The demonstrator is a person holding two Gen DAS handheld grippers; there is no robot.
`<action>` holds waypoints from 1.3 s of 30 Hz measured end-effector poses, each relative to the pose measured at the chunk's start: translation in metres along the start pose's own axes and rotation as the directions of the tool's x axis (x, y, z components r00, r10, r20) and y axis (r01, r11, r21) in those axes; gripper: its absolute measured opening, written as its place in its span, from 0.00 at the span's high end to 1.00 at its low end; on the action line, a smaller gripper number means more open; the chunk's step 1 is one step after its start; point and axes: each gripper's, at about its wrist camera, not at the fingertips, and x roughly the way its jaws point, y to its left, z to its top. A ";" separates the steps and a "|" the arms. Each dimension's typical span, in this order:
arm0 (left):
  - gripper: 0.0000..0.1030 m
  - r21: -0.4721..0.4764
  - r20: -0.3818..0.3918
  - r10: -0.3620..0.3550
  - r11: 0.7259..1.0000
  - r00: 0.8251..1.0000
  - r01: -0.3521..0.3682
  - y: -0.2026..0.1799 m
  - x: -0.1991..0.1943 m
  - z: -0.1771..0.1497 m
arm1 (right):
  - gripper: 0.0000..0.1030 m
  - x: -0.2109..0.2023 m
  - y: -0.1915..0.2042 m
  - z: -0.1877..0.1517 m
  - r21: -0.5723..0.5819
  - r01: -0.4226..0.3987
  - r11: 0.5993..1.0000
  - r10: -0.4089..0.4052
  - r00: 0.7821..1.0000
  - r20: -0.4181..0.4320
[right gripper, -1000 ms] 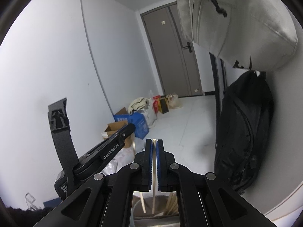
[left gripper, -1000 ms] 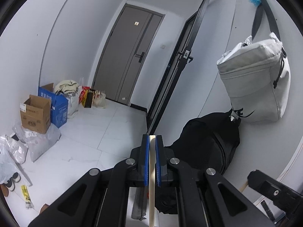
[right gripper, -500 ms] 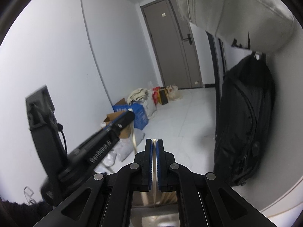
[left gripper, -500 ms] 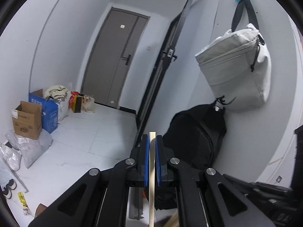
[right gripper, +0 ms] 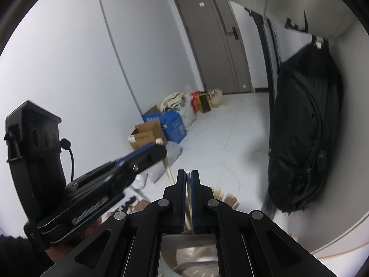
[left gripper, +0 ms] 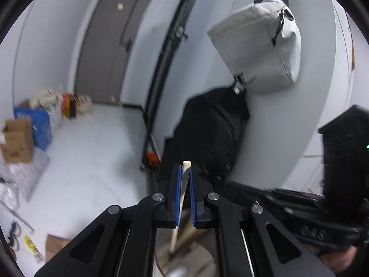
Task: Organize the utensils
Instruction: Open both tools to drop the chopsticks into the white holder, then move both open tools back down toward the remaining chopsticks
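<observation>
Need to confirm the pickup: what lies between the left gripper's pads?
A pale wooden chopstick is clamped between the left gripper's blue pads, its tip poking just past them. The left wrist view shows it.

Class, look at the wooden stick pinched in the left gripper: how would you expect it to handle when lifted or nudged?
The stick stays straight beyond the left gripper, so probably stiff. It is thin, pale wood, likely light. Held at one narrow spot, it may pivot or slip.
</observation>
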 end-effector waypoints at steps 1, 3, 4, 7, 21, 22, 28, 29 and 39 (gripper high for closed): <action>0.96 -0.024 -0.031 -0.029 0.999 0.999 0.029 0.004 0.001 0.000 | 0.94 -0.001 -0.005 -0.003 0.032 -0.018 0.999 0.018 1.000 0.000; 0.89 -0.050 -0.066 -0.042 0.998 0.997 0.039 0.007 0.002 0.000 | 0.91 -0.006 -0.014 -0.007 0.086 -0.027 0.996 0.026 1.000 0.012; 0.74 -0.063 -0.081 -0.049 0.997 0.996 0.044 0.009 0.000 0.001 | 0.85 -0.010 -0.018 -0.008 0.103 -0.032 0.994 0.030 0.999 0.020; 0.48 -0.084 -0.057 -0.044 0.996 0.997 0.039 0.008 -0.011 0.002 | 0.78 -0.028 -0.026 -0.014 0.144 -0.040 0.989 0.032 0.998 0.055; 0.28 0.040 0.000 0.220 0.975 0.975 -0.220 -0.037 -0.051 -0.017 | 0.44 -0.088 -0.012 -0.048 0.130 0.008 0.991 -0.022 0.994 0.107; 0.28 0.046 0.009 0.244 0.969 0.970 -0.245 -0.040 -0.054 -0.020 | 0.42 -0.092 -0.009 -0.050 0.128 0.012 0.992 -0.026 0.994 0.110; 0.22 0.071 0.026 0.325 0.943 0.945 -0.326 -0.047 -0.073 -0.030 | 0.34 -0.109 0.007 -0.064 0.092 0.033 0.995 -0.044 0.992 0.119; 0.22 0.068 0.032 0.332 0.940 0.943 -0.333 -0.048 -0.077 -0.032 | 0.33 -0.110 0.009 -0.065 0.089 0.034 0.995 -0.044 0.992 0.120; 0.12 0.061 0.054 0.374 0.924 0.926 -0.377 -0.047 -0.100 -0.050 | 0.21 -0.118 0.039 -0.089 0.043 0.047 0.998 -0.051 0.994 0.100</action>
